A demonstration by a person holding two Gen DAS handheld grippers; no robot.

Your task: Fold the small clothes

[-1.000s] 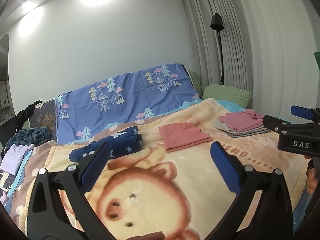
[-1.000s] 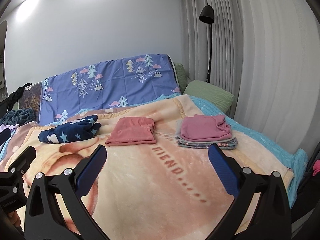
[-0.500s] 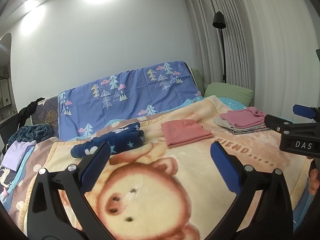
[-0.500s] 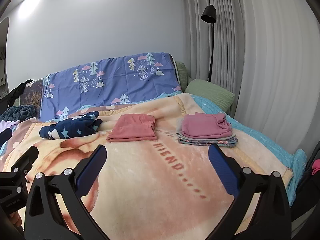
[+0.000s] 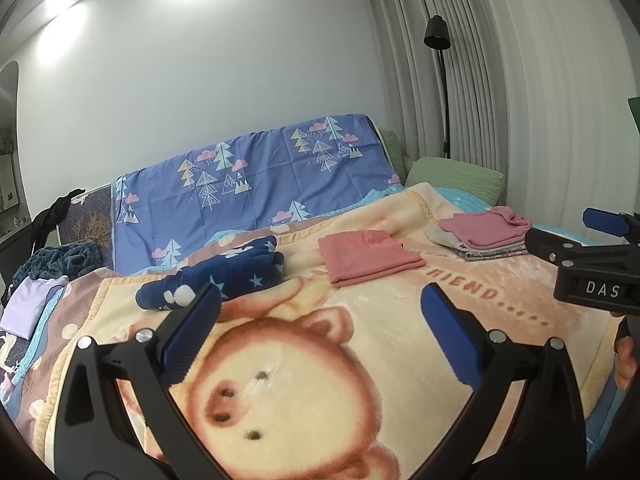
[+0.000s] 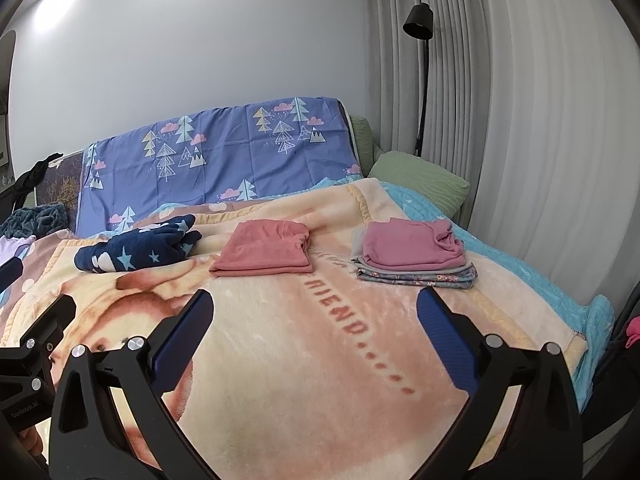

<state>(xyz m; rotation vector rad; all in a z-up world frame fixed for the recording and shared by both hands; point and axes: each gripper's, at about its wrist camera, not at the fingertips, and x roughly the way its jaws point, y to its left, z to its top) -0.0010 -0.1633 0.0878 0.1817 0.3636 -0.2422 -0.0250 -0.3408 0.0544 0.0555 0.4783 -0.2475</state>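
A folded salmon-pink garment (image 5: 370, 258) (image 6: 266, 254) lies mid-bed on the bear-print blanket (image 5: 304, 360) (image 6: 320, 360). To its right stands a stack of folded clothes (image 5: 482, 232) (image 6: 416, 254) with a pink piece on top. To its left lies a rolled navy star-print garment (image 5: 218, 276) (image 6: 140, 248). My left gripper (image 5: 320, 320) is open and empty, held above the blanket's near part. My right gripper (image 6: 316, 316) is open and empty too, and also shows at the right edge of the left wrist view (image 5: 592, 256).
A purple tree-print sheet (image 5: 248, 184) drapes the headboard. A green pillow (image 6: 420, 184) and a black floor lamp (image 6: 420, 80) stand by the curtains at right. A lilac garment (image 5: 28, 304) and a dark teal blanket (image 5: 60, 256) lie at the far left.
Both cameras have tilted slightly upward or pulled back, so the bed sits lower in view. The clothes have not moved. Both grippers stay open.
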